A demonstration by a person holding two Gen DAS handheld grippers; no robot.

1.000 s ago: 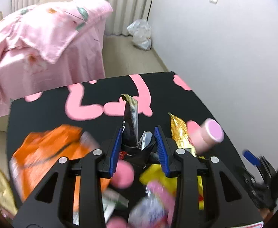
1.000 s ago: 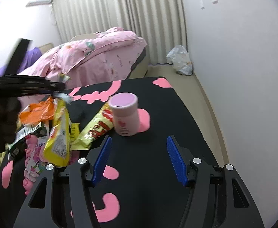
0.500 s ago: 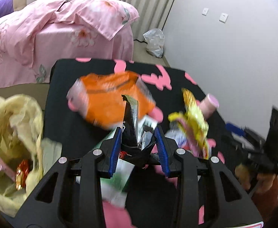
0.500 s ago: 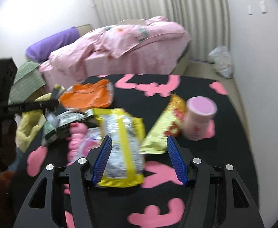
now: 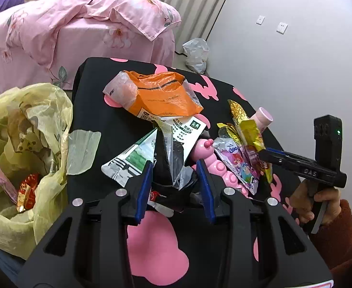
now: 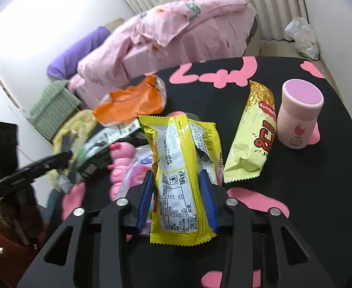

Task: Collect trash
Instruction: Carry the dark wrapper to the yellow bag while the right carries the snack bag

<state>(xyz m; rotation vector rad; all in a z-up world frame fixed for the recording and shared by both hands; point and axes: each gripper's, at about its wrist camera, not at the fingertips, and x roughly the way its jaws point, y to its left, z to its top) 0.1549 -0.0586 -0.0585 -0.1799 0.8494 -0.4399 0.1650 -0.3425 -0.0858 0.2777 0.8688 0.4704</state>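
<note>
My left gripper point(image 5: 173, 175) is shut on a black wrapper point(image 5: 171, 158) with a silver lining that stands up between the blue pads. An open yellow-green trash bag point(image 5: 19, 144) sits to its left, off the table edge, with wrappers inside. My right gripper point(image 6: 176, 192) has its jaws closing on a yellow snack wrapper point(image 6: 178, 158), and the pads press on its sides. From the left wrist view the right gripper point(image 5: 267, 156) shows at the right, the yellow wrapper point(image 5: 248, 129) sticking up from it. A hand in a red sleeve point(image 5: 320, 201) holds it.
On the black table with pink shapes point(image 6: 296, 192) lie an orange wrapper point(image 5: 159, 96), a white-green pouch point(image 5: 132, 160), a pink toy point(image 6: 120, 168), a gold snack wrapper point(image 6: 255, 134) and an upright pink cup point(image 6: 298, 117). A pink bed point(image 5: 91, 24) stands behind, with a clear bag point(image 5: 196, 52) on the floor.
The left gripper swung left with the black wrapper, bringing the trash bag into view. The right gripper swung from the pink cup to the yellow wrapper, and its jaws narrowed around it.
</note>
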